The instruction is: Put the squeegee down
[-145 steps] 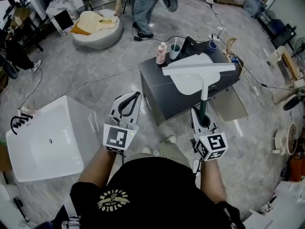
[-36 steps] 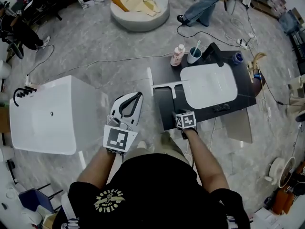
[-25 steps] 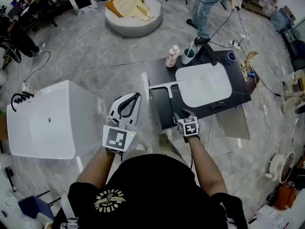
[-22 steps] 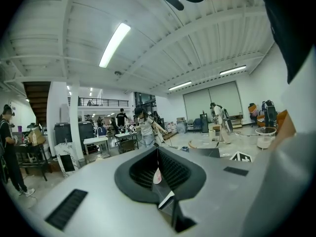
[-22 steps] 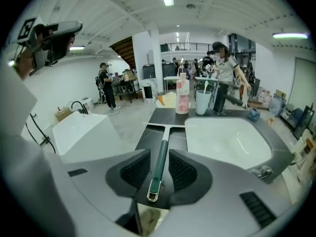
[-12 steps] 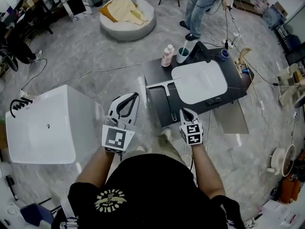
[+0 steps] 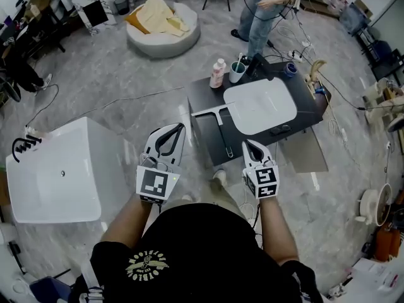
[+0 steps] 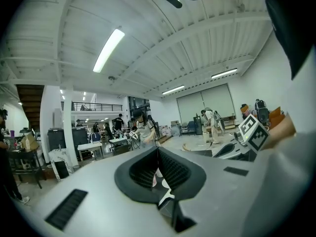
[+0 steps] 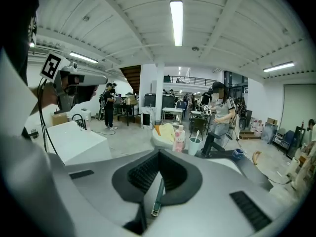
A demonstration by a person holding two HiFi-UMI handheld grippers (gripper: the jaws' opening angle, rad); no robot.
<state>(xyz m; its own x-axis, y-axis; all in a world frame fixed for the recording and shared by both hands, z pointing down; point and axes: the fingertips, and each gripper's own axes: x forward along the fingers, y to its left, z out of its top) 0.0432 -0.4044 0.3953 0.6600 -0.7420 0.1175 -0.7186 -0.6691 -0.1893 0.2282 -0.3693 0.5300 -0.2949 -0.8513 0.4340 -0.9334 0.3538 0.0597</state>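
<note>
The squeegee (image 7: 224, 134) lies flat on the left part of the black cabinet top (image 7: 306, 109), its white blade along the far edge and its dark green handle pointing toward me. My right gripper (image 7: 251, 148) hovers just right of the handle's near end, apart from it. Its jaws have just been closing and now stand shut with nothing between them. In the right gripper view, the handle (image 9: 157, 196) shows below the shut right gripper (image 9: 159, 154). My left gripper (image 7: 172, 133) is held to the left over the floor, shut and empty, as the left gripper (image 8: 158, 151) also shows in its own view.
A white basin (image 7: 260, 105) is set in the cabinet, with a pink bottle (image 7: 218, 72), a cup (image 7: 237, 70) and a black faucet (image 7: 257, 65) behind it. A large white tub (image 7: 57, 175) stands at the left. A person (image 7: 262, 5) stands beyond the cabinet. Cables cross the floor.
The right gripper has let go of the squeegee handle, shut its jaws and risen away toward me. The squeegee stays lying on the cabinet. The left gripper has barely moved.
</note>
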